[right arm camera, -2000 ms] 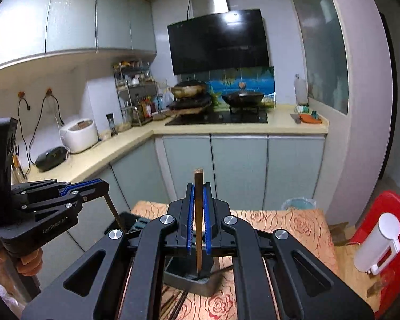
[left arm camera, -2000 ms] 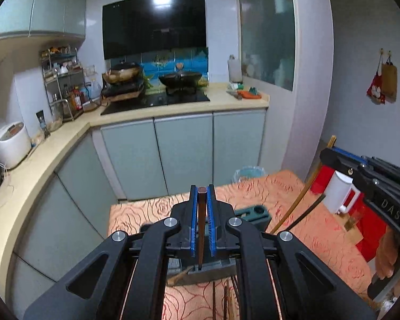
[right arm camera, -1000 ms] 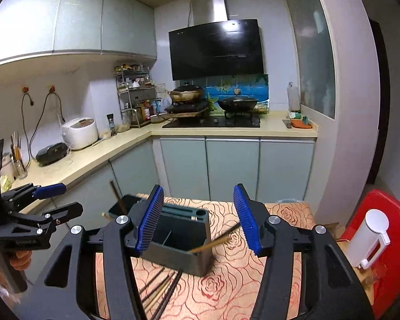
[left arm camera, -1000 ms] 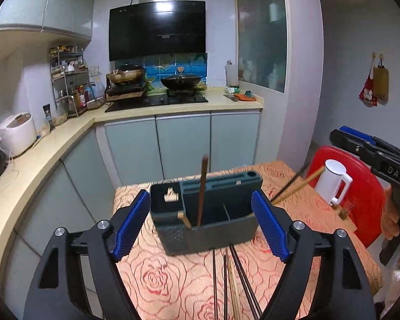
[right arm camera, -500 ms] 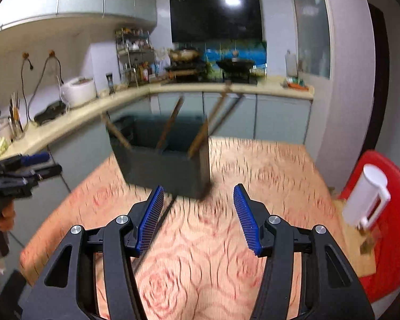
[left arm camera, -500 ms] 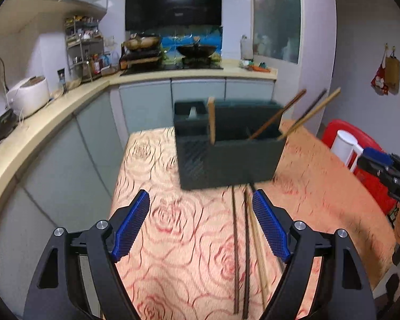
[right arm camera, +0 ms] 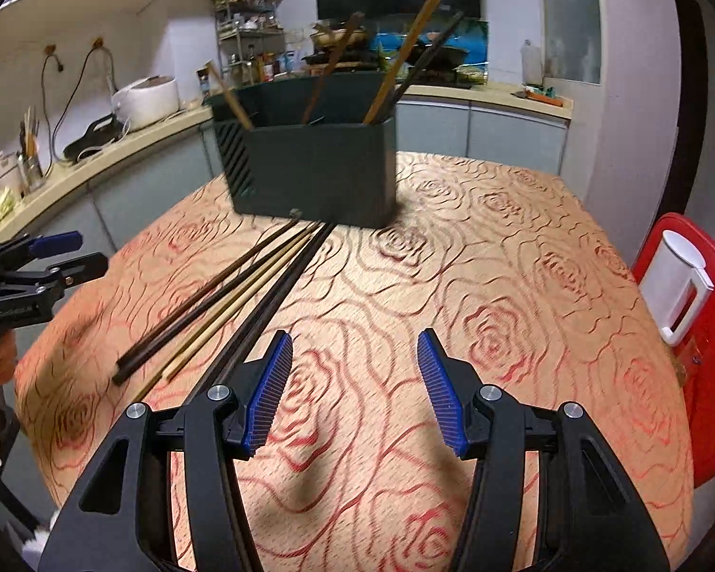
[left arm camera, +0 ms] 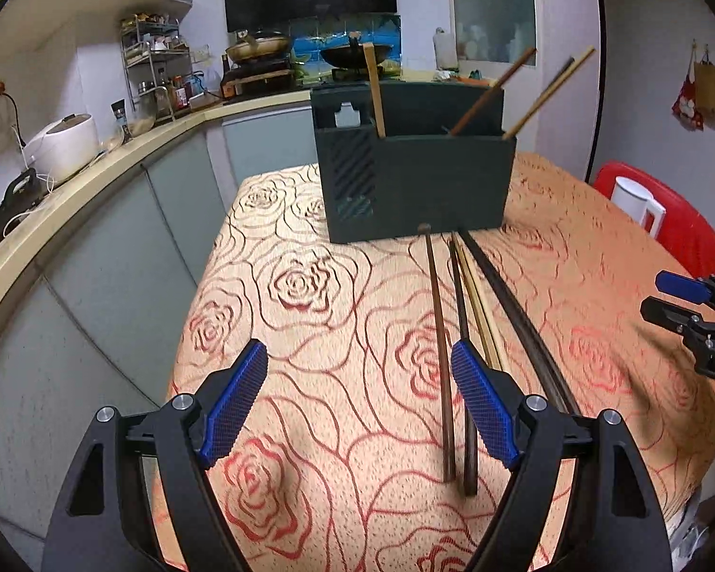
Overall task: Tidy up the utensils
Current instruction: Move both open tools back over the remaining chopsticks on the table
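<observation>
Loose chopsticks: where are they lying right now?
The loose chopsticks lie on the tablecloth before the dark holder, beside the left gripper's right finger.

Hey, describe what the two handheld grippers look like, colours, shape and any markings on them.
Both match: the left gripper and right gripper have matte black angular frames with triangular cut-outs and round silver bolts. Each finger carries a blue ribbed pad. Seen from the side, the right gripper shows white letters on its black body; the left shows small, unreadable white print. No cables or sleeves show.
</observation>
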Available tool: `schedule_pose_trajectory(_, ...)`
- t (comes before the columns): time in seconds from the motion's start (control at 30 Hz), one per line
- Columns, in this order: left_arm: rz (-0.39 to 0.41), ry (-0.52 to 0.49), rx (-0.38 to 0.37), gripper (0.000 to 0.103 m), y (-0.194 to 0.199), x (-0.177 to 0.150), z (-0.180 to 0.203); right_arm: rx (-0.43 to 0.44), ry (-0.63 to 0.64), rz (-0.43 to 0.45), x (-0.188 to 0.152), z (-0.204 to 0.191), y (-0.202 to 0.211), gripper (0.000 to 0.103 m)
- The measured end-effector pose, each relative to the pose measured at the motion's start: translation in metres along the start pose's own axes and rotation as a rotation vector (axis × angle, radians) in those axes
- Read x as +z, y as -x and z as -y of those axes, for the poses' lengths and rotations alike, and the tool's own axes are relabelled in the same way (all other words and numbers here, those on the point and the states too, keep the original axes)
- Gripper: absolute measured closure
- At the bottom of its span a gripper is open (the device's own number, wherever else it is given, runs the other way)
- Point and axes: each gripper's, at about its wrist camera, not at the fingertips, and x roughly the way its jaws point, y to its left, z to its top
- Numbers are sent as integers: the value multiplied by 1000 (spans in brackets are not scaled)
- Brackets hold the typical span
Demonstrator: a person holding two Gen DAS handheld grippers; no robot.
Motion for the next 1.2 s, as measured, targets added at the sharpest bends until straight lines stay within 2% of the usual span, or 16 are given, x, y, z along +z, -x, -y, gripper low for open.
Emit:
schedule_pose_trajectory(0.3, -53, 22, -21, 26, -9, -25, 2, 29, 53, -31, -17, -24, -6, 50)
schedule_pose_trajectory(0.6, -99, -4, -39, 26, -16, -46, 6, 68, 100, -80, -31, -46, -15, 50)
schedule_pose_trajectory(0.83, -102, -30, -58, 26, -18, -49, 14, 83, 117, -94, -35, -56, -17, 50)
schedule_pose_trajectory(1.2, -142, -43, -41, 27, -27, -54, 17, 82, 142, -112, -37, -65, -20, 50)
